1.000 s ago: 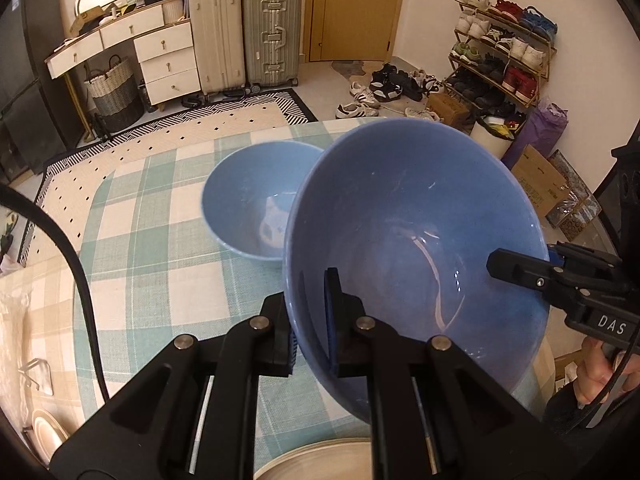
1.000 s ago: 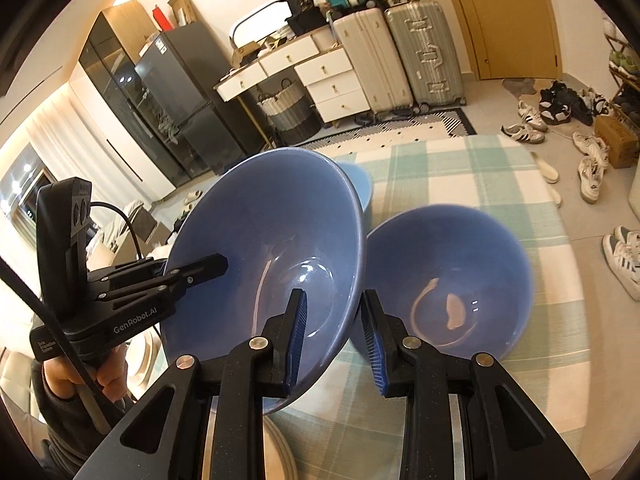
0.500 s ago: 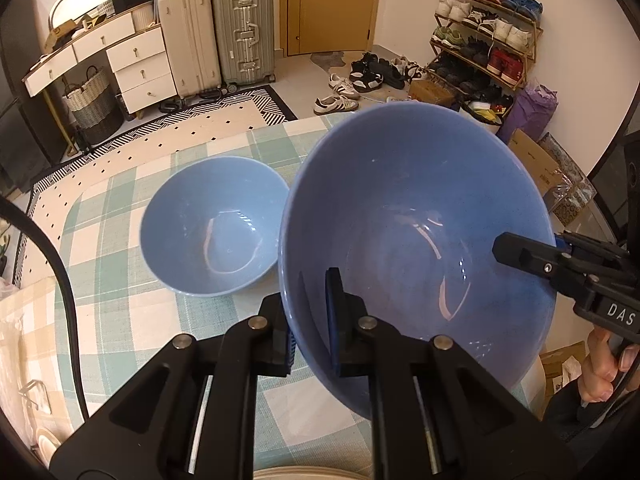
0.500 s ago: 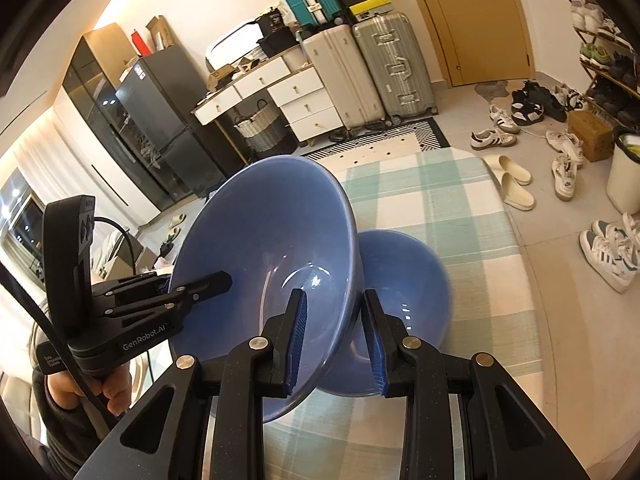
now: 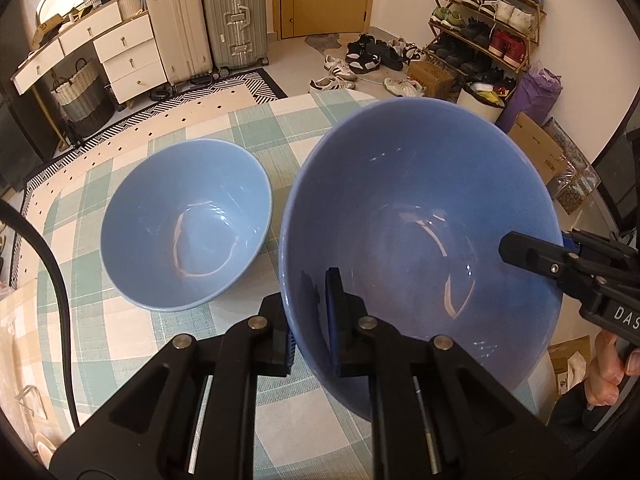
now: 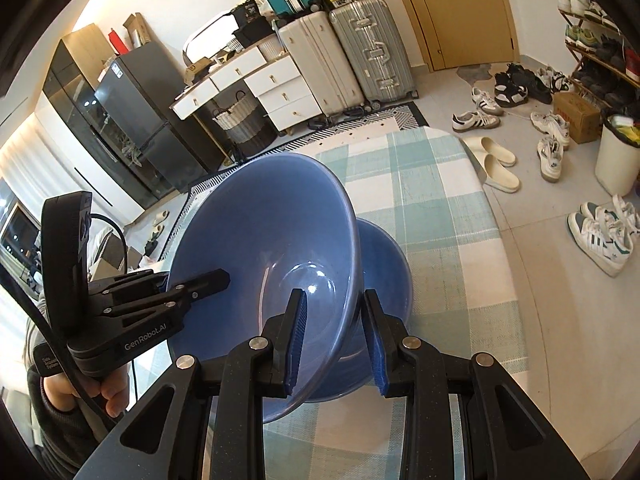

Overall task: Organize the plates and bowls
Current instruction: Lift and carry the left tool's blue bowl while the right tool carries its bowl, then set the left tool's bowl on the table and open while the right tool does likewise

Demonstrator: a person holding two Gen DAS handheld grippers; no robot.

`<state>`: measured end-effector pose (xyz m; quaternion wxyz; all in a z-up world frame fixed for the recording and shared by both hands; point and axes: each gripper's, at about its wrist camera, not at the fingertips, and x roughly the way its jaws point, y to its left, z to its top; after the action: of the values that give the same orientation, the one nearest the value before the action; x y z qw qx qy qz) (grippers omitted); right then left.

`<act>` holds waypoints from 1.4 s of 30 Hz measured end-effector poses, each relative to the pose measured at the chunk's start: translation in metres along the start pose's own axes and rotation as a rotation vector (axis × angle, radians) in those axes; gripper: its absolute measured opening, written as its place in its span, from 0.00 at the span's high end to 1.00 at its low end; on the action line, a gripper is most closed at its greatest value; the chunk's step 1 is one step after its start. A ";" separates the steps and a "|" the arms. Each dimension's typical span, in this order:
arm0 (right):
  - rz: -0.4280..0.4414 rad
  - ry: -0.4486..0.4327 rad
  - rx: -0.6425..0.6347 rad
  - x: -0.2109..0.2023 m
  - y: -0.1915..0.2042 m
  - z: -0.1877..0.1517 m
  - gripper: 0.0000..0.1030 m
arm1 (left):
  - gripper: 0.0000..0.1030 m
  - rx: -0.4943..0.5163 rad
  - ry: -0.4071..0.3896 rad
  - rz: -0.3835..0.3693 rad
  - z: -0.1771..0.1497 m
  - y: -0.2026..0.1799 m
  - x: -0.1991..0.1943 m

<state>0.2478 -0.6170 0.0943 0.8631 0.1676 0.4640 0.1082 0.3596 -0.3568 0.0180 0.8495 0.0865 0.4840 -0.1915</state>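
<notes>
A large blue bowl hangs tilted above the table, held from two sides. My left gripper is shut on its near rim, one pad inside and one outside. My right gripper is shut on the opposite rim and shows at the right of the left wrist view. The left gripper reaches into the bowl from the left in the right wrist view. A second blue bowl stands upright on the table. From the right wrist view that second bowl is partly hidden behind the held one.
The round table has a green-and-white checked cloth, and its far edge drops to the floor. Beyond it stand suitcases, a white drawer unit and a shoe rack. Loose shoes lie on the floor. A hand grips the right tool.
Both grippers have carried the held bowl across and slightly down toward the bowl on the table. That bowl now sits closer in the left wrist view and slips behind the held bowl in the right wrist view.
</notes>
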 end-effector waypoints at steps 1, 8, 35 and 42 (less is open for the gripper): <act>-0.004 0.003 0.001 0.002 -0.001 0.000 0.72 | 0.91 0.001 0.003 0.002 0.000 0.001 0.005; -0.045 0.034 -0.004 0.015 -0.003 -0.002 0.72 | 0.91 0.001 0.027 -0.001 -0.001 0.007 0.029; -0.141 0.029 -0.037 0.025 -0.010 -0.005 0.64 | 0.71 -0.013 0.044 0.047 -0.002 0.020 0.049; -0.114 0.015 -0.052 0.019 -0.003 -0.004 0.49 | 0.50 -0.017 0.028 0.053 -0.002 0.024 0.045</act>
<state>0.2552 -0.6127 0.0771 0.8683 0.1176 0.4765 0.0720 0.3889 -0.3451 -0.0224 0.8482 0.0947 0.4949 -0.1634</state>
